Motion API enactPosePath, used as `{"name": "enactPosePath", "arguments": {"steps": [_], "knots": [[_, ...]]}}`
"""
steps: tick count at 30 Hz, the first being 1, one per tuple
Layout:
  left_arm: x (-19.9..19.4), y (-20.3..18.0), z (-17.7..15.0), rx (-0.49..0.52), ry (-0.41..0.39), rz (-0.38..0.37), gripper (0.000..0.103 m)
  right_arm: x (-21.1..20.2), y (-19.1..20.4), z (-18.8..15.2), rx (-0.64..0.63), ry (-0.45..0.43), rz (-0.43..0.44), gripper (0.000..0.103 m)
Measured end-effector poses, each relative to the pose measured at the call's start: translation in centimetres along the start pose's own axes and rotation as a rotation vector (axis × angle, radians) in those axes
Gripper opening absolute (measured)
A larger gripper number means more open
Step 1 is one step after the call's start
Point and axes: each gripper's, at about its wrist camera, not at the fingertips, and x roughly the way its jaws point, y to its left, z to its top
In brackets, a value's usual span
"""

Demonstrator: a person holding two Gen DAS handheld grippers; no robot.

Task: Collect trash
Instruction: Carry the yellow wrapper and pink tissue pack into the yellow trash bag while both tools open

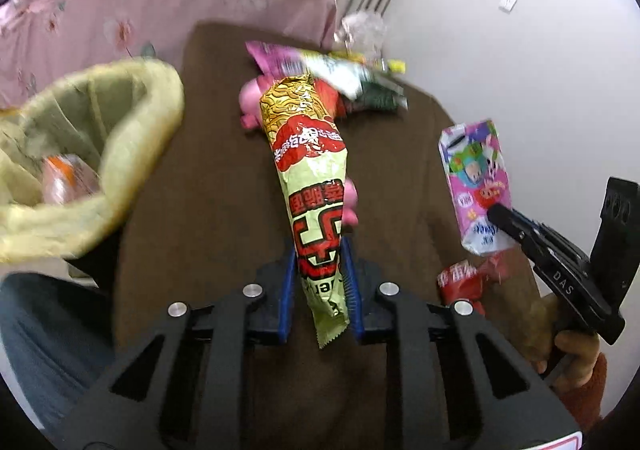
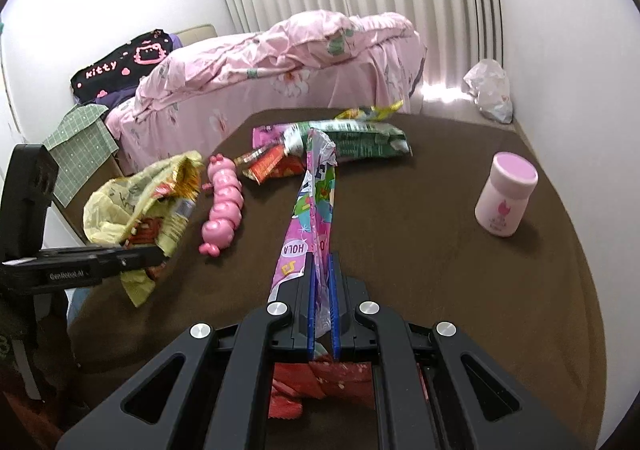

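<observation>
My left gripper [image 1: 320, 254] is shut on the lower end of a yellow-green and red noodle wrapper [image 1: 308, 153], which sticks up between the blue pads above the brown table [image 1: 208, 169]. An open yellow-green trash bag [image 1: 120, 121] is just to its left. My right gripper [image 2: 322, 262] is shut on a long pink cartoon wrapper [image 2: 312, 201] that hangs ahead of it. The right gripper [image 1: 500, 215] with the pink wrapper [image 1: 476, 177] also shows at the right of the left wrist view. In the right wrist view the left gripper [image 2: 152, 252] sits by the bag [image 2: 104, 209].
A pink caterpillar toy [image 2: 224, 201] lies on the table [image 2: 440, 290] beside a pile of wrappers [image 2: 348, 137]. A pink bottle [image 2: 506, 193] stands at the right. A red wrapper [image 2: 320, 378] lies under my right gripper. A pink bed [image 2: 280, 65] is behind the table.
</observation>
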Motion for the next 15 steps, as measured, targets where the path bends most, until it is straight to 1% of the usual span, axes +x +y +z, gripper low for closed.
{"name": "enactPosePath", "arguments": {"steps": [2, 5, 6, 9, 12, 15], "knots": [[-1.4, 0.4, 0.5, 0.010, -0.051, 0.022, 0.020, -0.3, 0.8, 0.8, -0.020, -0.016, 0.007, 0.007], [-3.9, 1.2, 1.3, 0.038, -0.152, 0.087, 0.020, -0.6, 2.2, 2.0, -0.064, -0.039, 0.015, 0.007], [-4.8, 1.8, 1.6, 0.043, -0.187, 0.113, 0.020, -0.7, 2.9, 2.6, -0.083, -0.049, 0.021, 0.007], [-7.3, 3.9, 2.5, 0.037, -0.255, 0.172, 0.020, -0.7, 5.2, 4.3, -0.135, -0.078, 0.047, 0.007], [-8.9, 5.9, 3.2, 0.026, -0.291, 0.227, 0.021, -0.1, 7.9, 6.1, -0.180, -0.099, 0.098, 0.007], [-10.0, 7.6, 3.4, 0.020, -0.298, 0.271, 0.021, 0.9, 10.5, 7.3, -0.219, -0.100, 0.149, 0.007]]}}
